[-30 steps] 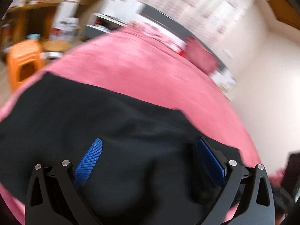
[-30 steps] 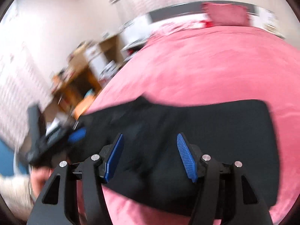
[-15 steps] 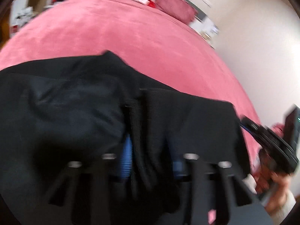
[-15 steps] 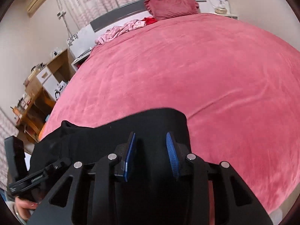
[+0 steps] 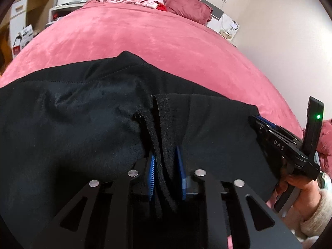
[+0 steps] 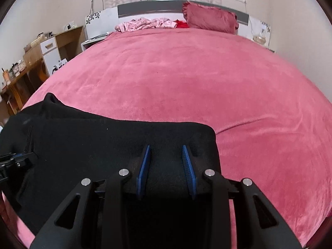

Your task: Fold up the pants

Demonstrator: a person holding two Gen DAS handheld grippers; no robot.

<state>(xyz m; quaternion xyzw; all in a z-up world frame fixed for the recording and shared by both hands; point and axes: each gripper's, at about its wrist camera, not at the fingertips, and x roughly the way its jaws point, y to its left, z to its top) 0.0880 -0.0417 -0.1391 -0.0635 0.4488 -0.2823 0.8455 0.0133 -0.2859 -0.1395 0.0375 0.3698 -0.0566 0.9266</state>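
Where lettering shows: "DAS" | right tongs [image 5: 267,124] | black pants [image 5: 83,124]

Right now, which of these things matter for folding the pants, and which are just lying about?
In the job:
black pants
left gripper, clamping the fabric
right gripper, closing on the fabric
pink bedspread

Lying about:
red pillow
pink floral cloth
wooden desk

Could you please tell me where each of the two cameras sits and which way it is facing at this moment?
Left wrist: on the left claw, looking down its fingers across the pants and bed to the headboard; the right claw and hand show at right.
Right wrist: on the right claw, facing the same way; the left claw shows at left.
Shared: pants, bed, pillow.
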